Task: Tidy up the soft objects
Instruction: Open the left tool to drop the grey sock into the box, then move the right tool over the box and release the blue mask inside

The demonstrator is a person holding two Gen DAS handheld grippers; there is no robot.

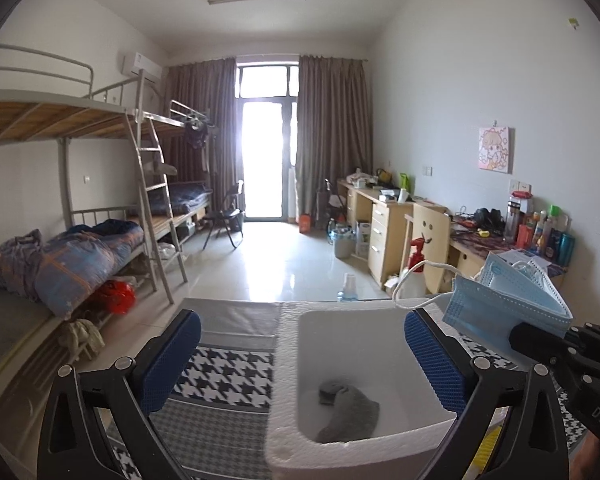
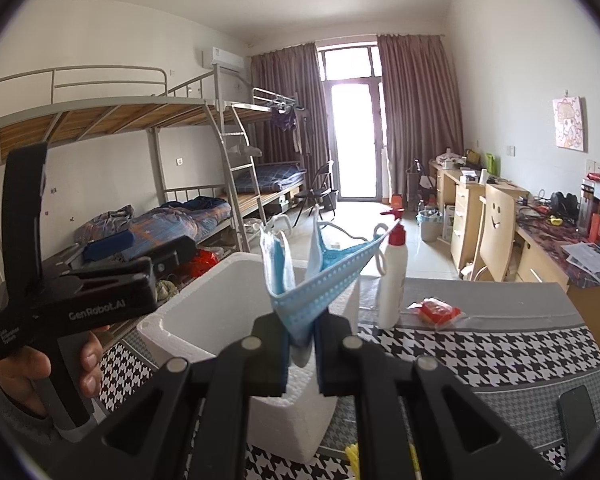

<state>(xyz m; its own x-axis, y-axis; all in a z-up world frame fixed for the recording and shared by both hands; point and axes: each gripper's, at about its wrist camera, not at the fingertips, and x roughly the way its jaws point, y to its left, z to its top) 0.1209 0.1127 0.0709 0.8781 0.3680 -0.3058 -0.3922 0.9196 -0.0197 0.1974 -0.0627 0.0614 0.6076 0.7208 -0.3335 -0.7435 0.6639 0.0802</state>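
You are carrying the blue face masks [image 2: 300,280] toward the white foam box [image 1: 364,344] — the transfer step is in hand. The right tongs [image 2: 302,354] are pinching the bunched masks near their fold, jaws nearly closed on the fabric, with ear loops dangling free. In the left wrist view the masks are hanging at about 3 o'clock, just beside the box's right rim. The left tongs [image 1: 300,356] are standing fully spread and empty, straddling the box opening. A grey cloth [image 1: 348,412] is already lying inside, at about 6 o'clock on the box floor. The next move is likely calling for shifting the masks over the opening, then releasing — watch that the loops are not snagging on the rim or the spray bottle [image 2: 392,276] on the surface [image 2: 500,344].
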